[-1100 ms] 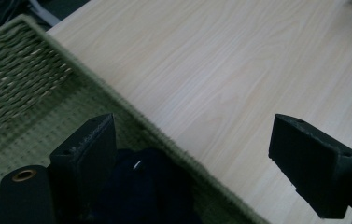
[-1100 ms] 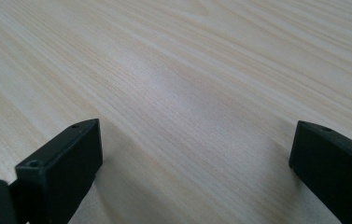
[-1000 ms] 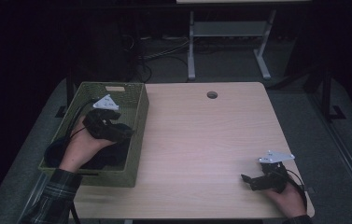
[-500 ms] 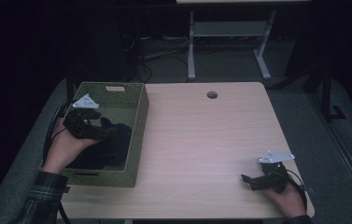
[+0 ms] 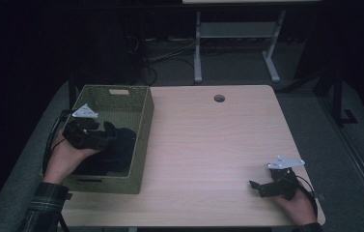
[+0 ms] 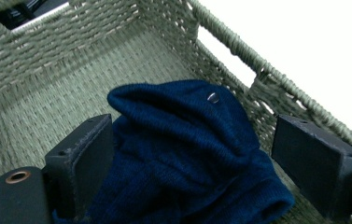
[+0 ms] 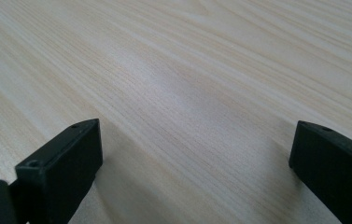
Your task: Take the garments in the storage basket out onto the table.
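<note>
A dark blue knitted garment (image 5: 119,155) lies crumpled in the woven green basket (image 5: 144,137) at the table's left side. My left gripper (image 5: 108,134) hovers over the basket's left half, pointing right at the cloth. In the left gripper view its jaws stand wide apart; the left gripper (image 6: 194,128) is open just above the garment (image 6: 187,158), which carries a small metal stud, with the basket's wall (image 6: 47,60) behind. My right gripper (image 5: 255,186) rests low near the table's front right corner. The right gripper (image 7: 197,130) is open over bare wood with nothing between its jaws.
The light wooden table (image 5: 208,145) has a round cable hole (image 5: 219,98) near its far edge. Behind the table stand a white metal frame (image 5: 237,43) and loose cables on the dark floor.
My left gripper has drawn back from the middle of the basket toward its left rim, leaving the garment lying inside. The right gripper has stayed in place.
</note>
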Action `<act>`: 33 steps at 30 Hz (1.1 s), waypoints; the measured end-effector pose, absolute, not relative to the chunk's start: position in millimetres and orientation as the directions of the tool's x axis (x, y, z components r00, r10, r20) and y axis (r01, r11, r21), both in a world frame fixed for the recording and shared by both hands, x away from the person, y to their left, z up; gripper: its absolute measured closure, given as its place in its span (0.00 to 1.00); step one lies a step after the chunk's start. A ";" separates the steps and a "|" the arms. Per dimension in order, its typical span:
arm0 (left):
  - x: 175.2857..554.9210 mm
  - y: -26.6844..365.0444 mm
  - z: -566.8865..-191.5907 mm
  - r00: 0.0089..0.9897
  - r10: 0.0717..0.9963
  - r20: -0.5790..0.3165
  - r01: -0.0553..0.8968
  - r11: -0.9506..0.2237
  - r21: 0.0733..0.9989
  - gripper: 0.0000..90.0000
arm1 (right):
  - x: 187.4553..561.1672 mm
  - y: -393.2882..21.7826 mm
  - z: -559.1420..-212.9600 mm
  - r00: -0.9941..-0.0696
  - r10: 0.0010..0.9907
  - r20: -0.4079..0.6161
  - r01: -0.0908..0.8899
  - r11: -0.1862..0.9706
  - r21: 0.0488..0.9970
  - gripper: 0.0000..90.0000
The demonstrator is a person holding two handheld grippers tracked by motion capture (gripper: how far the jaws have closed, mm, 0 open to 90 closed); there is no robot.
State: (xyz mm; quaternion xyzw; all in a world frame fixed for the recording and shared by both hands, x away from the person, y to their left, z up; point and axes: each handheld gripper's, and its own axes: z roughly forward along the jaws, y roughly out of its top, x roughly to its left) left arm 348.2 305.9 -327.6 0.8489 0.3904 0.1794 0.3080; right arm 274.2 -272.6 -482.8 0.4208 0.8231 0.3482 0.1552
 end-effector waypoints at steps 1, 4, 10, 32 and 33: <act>348.3 306.2 -330.8 0.629 0.775 0.059 0.558 -0.503 0.661 0.14 | 274.2 -272.6 -482.8 -0.598 0.801 0.038 0.585 0.403 0.704 0.03; 348.7 306.6 -334.3 0.630 0.774 0.059 0.564 -0.509 0.650 0.14 | 274.2 -272.6 -482.8 -0.596 0.802 0.036 0.585 0.403 0.704 0.03; 351.2 306.2 -346.5 0.634 0.770 0.077 0.579 -0.538 0.613 0.14 | 274.2 -272.6 -482.8 -0.597 0.801 0.037 0.585 0.403 0.704 0.03; 367.1 305.4 -372.9 0.650 0.758 0.053 0.641 -0.585 0.497 0.36 | 274.3 -272.6 -482.9 -0.596 0.802 0.036 0.585 0.404 0.704 0.03; 367.2 305.4 -373.3 0.653 0.756 0.049 0.642 -0.587 0.493 0.36 | 274.3 -272.6 -482.8 -0.596 0.802 0.036 0.585 0.403 0.703 0.03</act>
